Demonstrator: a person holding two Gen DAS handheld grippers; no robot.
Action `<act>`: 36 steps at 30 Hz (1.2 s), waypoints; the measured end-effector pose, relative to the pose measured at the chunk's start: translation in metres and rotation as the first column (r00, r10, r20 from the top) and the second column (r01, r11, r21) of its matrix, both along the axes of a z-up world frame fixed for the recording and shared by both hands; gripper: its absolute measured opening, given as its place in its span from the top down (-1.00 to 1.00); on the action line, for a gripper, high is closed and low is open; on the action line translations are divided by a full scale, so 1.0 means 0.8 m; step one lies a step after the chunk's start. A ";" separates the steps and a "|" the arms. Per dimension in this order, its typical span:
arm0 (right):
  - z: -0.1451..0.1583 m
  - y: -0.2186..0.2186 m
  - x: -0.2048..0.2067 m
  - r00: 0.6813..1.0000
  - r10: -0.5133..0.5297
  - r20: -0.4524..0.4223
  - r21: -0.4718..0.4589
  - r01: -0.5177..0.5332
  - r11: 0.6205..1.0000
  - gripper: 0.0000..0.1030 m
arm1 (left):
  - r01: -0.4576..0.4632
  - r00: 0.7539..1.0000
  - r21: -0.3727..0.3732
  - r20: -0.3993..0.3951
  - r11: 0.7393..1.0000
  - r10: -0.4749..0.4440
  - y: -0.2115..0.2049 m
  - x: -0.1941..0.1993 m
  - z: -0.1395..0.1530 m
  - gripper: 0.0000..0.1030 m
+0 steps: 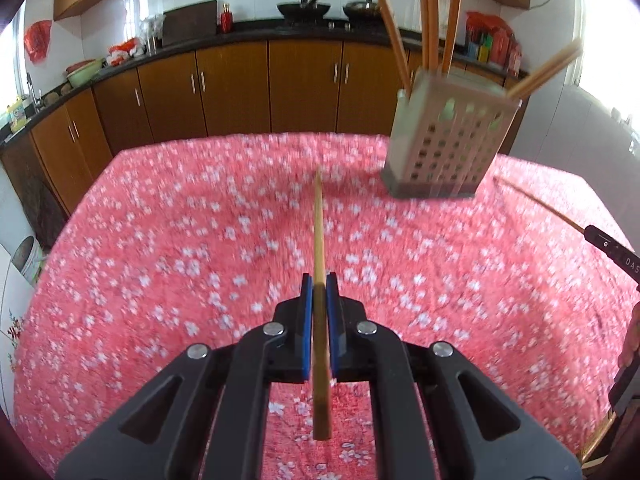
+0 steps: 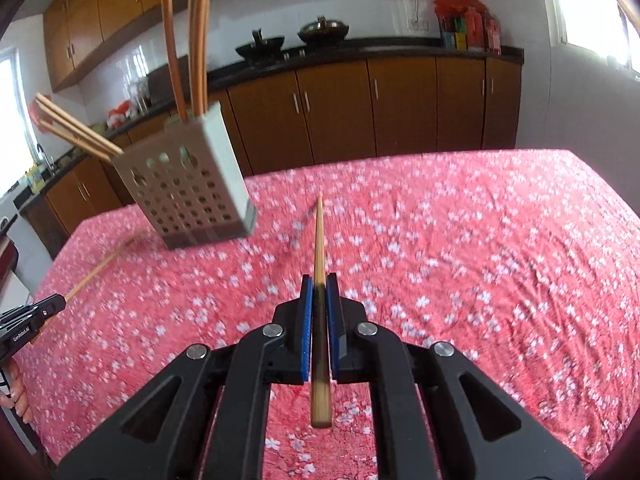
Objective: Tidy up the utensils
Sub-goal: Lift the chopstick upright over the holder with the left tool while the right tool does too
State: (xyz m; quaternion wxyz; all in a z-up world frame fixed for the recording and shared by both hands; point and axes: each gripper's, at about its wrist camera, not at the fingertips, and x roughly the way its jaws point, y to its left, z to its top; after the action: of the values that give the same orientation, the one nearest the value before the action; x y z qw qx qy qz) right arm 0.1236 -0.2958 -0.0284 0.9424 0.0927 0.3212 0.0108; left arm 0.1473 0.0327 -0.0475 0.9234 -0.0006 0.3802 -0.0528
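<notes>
Left wrist view: your left gripper [image 1: 319, 280] pinches 1 chopstick [image 1: 319, 232] between its blue pads [image 1: 306, 320], the stick pointing forward above the pink floral tablecloth [image 1: 180, 260]. Ahead and to the right stands the perforated grey utensil holder [image 1: 444, 148], tilted in this lens, with orange handles [image 1: 428, 12] and several chopsticks leaning out of it. At the far right edge your right gripper [image 1: 600, 242] shows with its own stick. Cloth between you and the holder lies bare.

Right wrist view: your right gripper [image 2: 319, 280] is clamped on a second chopstick [image 2: 319, 240] that also points forward. That holder [image 2: 188, 196] sits ahead to the left, near the table's far edge; the left gripper [image 2: 44, 312] is low on the left. Brown cabinets [image 2: 360, 108] and a dark counter [image 2: 380, 46] with 2 woks lie beyond the table.
</notes>
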 end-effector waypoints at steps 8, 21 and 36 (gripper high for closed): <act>0.039 -0.005 -0.008 0.994 -0.010 0.105 0.023 0.008 1.000 0.86 | -0.012 0.991 -0.067 0.133 0.998 0.021 0.006 -0.006 0.064 0.85; 0.064 -0.005 -0.013 0.981 -0.033 0.192 0.032 0.027 0.999 0.86 | -0.005 0.974 -0.100 0.223 0.995 0.027 0.006 0.002 0.115 0.85; 0.181 0.014 -0.030 0.910 0.066 0.410 0.106 -0.119 0.987 0.86 | 0.166 0.921 -0.177 0.378 0.970 -0.089 -0.031 -0.023 0.227 0.85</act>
State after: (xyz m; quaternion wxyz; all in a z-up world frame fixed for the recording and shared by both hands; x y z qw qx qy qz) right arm 0.0993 -0.2842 0.1168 0.9790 0.1336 0.1215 0.0949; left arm 0.1291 0.0080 0.1338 0.9676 -0.0613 0.1925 -0.1512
